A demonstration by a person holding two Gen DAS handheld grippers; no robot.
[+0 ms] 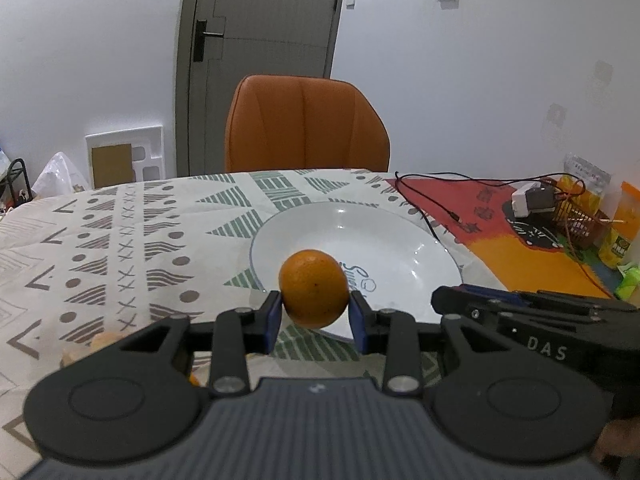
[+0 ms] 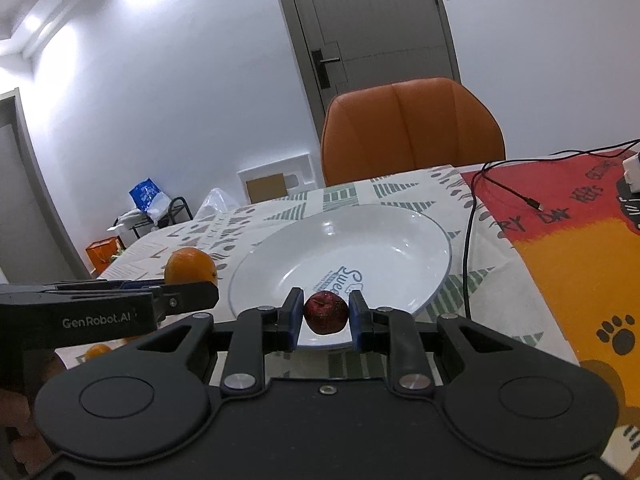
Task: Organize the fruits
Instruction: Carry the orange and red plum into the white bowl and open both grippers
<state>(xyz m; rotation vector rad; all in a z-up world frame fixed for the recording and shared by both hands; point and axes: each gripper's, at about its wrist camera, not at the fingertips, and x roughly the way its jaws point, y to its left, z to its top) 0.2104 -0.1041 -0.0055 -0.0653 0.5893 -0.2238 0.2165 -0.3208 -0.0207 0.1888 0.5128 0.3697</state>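
Black gripper parts fill the bottom of both views. From the left wrist, the left gripper [image 1: 314,312] has its two blue pads [image 1: 273,322] pressed on the sides of an orange [image 1: 314,294], so its jaws are closed on that fruit and hold it up off the tablecloth [image 1: 120,248]. The orange hangs at the near rim of a white plate [image 1: 384,240], which has blue writing inside and lies flat on the cloth. From the right wrist, the right gripper [image 2: 326,316] squeezes a small dark red fruit [image 2: 326,312] between its blue pads [image 2: 294,316]; it looks like a tiny apple with a short stem. That fruit also sits in the air at the near edge of the plate [image 2: 360,248], which is bare inside. Both grippers are side by side: the right one shows as a dark bar at the right of the left view [image 1: 520,312], and the left one, with its orange [image 2: 190,266], shows at the left of the right view. Another bit of orange fruit [image 2: 98,351] lies on the cloth low at the left, partly hidden. Behind the table stands an orange chair [image 1: 306,124], and behind that a grey door [image 1: 260,40] in a white wall. A black cable [image 2: 472,216] runs over the cloth to the right of the plate, beside a red and yellow mat [image 2: 580,248]. Far right in the left view are a small basket [image 1: 576,224] and some yellow packets [image 1: 622,240].
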